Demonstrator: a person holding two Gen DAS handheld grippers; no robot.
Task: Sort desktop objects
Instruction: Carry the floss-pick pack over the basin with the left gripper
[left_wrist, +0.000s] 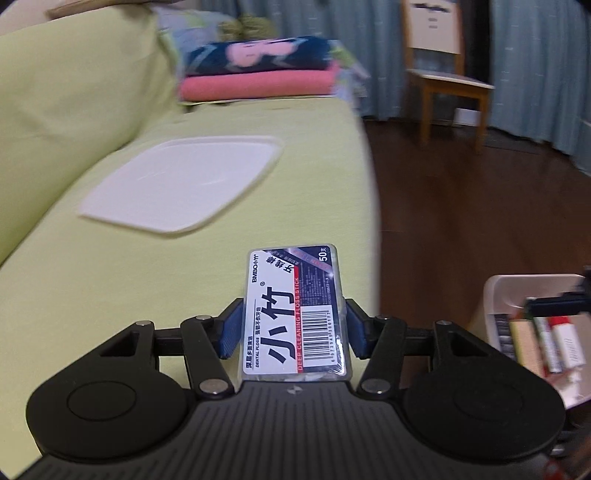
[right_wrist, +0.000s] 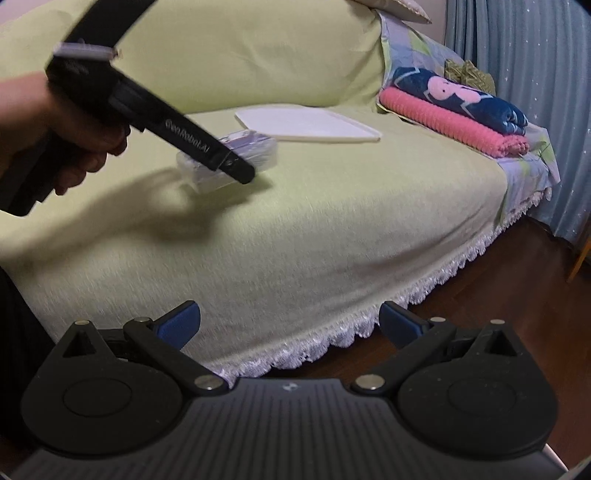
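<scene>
A clear plastic dental floss box with a white label (left_wrist: 295, 310) is clamped between the left gripper (left_wrist: 293, 326) pads above the green-covered sofa (left_wrist: 110, 258). The right gripper (right_wrist: 290, 323) is spread wide, empty. Slippage from the smooth sides is possible.

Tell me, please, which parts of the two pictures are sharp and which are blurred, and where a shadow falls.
Left wrist view: the floss box between the jaws is sharp, its print readable; the white lid and folded towels are smeared. Right wrist view: the left gripper and its clear box are blurred, casting a dark shadow on the green cover.
</scene>
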